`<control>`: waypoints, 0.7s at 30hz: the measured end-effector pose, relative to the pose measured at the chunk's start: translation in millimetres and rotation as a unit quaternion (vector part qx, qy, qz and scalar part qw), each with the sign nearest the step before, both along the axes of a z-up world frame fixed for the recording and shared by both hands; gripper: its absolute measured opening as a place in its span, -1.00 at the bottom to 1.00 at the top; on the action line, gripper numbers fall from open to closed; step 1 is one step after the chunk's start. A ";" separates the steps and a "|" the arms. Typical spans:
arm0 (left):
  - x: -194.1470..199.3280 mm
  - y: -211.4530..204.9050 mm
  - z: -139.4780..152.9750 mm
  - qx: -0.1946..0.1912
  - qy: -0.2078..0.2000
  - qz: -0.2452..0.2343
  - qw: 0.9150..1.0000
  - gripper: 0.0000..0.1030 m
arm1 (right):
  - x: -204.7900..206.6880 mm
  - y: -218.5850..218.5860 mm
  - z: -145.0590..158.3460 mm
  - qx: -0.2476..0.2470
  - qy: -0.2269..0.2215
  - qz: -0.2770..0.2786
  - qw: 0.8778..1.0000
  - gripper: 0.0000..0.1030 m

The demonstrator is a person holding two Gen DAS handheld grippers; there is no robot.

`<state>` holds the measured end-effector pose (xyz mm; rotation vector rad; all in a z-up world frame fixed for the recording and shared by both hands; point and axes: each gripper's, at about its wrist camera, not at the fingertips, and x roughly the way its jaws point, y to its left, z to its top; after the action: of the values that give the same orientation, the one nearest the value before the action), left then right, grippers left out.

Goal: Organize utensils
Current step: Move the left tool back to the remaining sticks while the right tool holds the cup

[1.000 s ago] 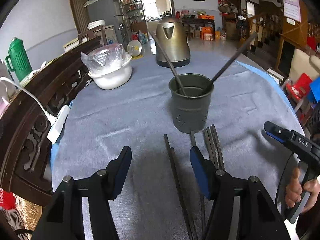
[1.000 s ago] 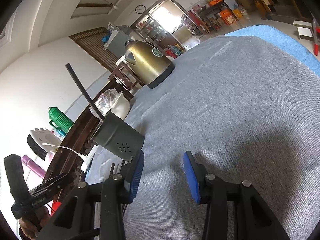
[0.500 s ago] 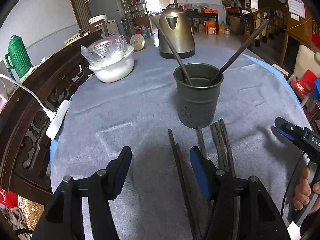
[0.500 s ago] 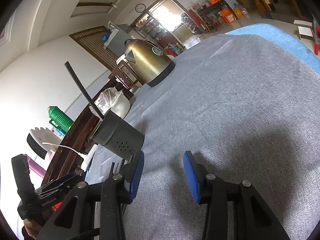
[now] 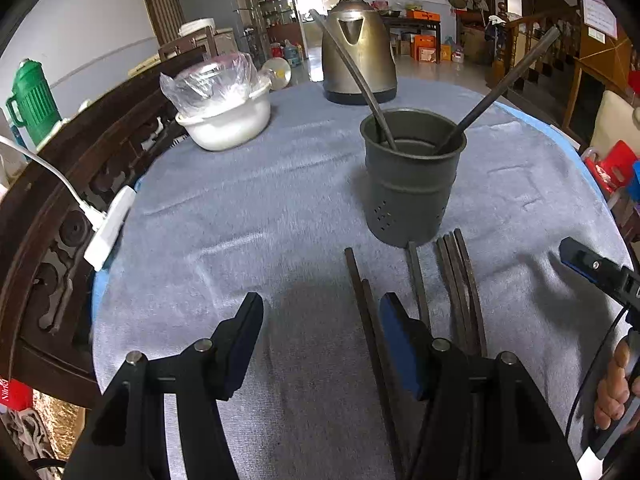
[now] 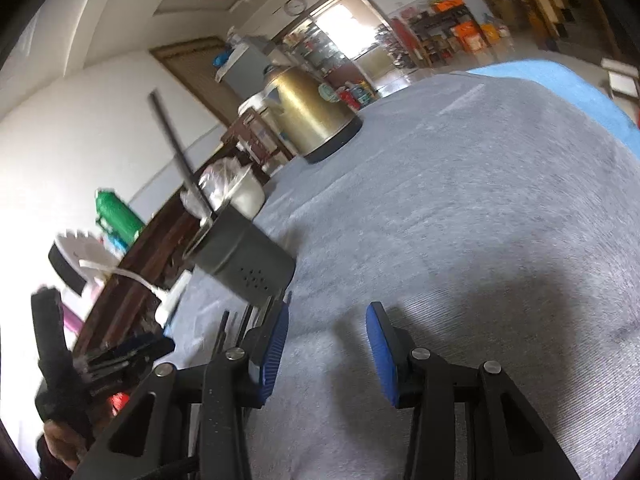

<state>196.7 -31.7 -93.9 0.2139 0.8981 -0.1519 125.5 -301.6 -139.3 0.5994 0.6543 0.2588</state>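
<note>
Left tool (image 5: 320, 344) agape, empty – chopsticks (image 5: 460, 280) beside holder (image 5: 408, 192).

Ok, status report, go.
Left gripper open, right gripper open, both empty. Two chopsticks in holder, loose chopsticks on cloth. Nothing blocking.

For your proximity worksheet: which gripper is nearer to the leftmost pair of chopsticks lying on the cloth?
Left. The left gripper hangs open right at that chopstick pair, which runs beside its right-hand finger. The right gripper, also open, sits off to the right, past the other loose chopsticks.
</note>
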 end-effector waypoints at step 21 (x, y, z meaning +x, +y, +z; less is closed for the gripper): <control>63.5 29.5 -30.5 -0.142 0.131 0.004 0.981 0.12 | 71.3 89.5 -2.3 -0.109 0.118 0.071 0.984 -0.66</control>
<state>260.3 -2.2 -124.5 -0.0782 1.1258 -0.3034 196.9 -212.1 -141.6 0.3756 0.9433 0.2472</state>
